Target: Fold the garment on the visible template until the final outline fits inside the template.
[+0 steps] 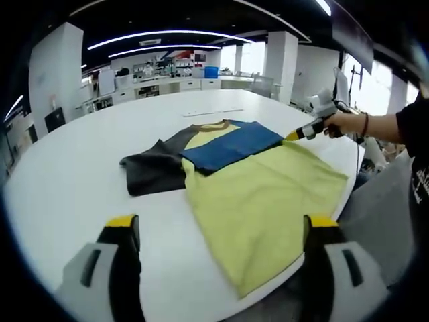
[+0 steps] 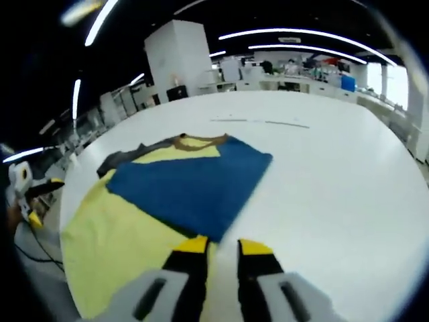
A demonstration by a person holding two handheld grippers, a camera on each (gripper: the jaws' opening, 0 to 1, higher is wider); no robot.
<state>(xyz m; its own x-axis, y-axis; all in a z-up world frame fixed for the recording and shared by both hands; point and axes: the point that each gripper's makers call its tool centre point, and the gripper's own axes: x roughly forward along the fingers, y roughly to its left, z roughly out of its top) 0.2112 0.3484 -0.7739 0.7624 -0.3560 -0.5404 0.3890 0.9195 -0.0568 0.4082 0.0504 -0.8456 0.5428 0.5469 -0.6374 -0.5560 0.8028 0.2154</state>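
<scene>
The garment [image 1: 258, 194] is pale yellow with a dark grey sleeve [image 1: 153, 172]. A blue panel [image 2: 191, 182] lies centre frame. The table [image 1: 67, 174] is plain white.

Bench: a big white round-edged bench [image 1: 74, 168] with a bare, glossy top.
Ceiling: dark, crossed by long curved light strips [image 1: 161, 35].
Pillars: square white pillars [image 2: 175, 50] stand beyond the far edge of the bench.
Far wall: white counters and shelves with small clutter; a blue bin [image 1: 211, 71] sits on one.
Windows: bright daylight panes [image 1: 253, 57] behind the far edge.
</scene>
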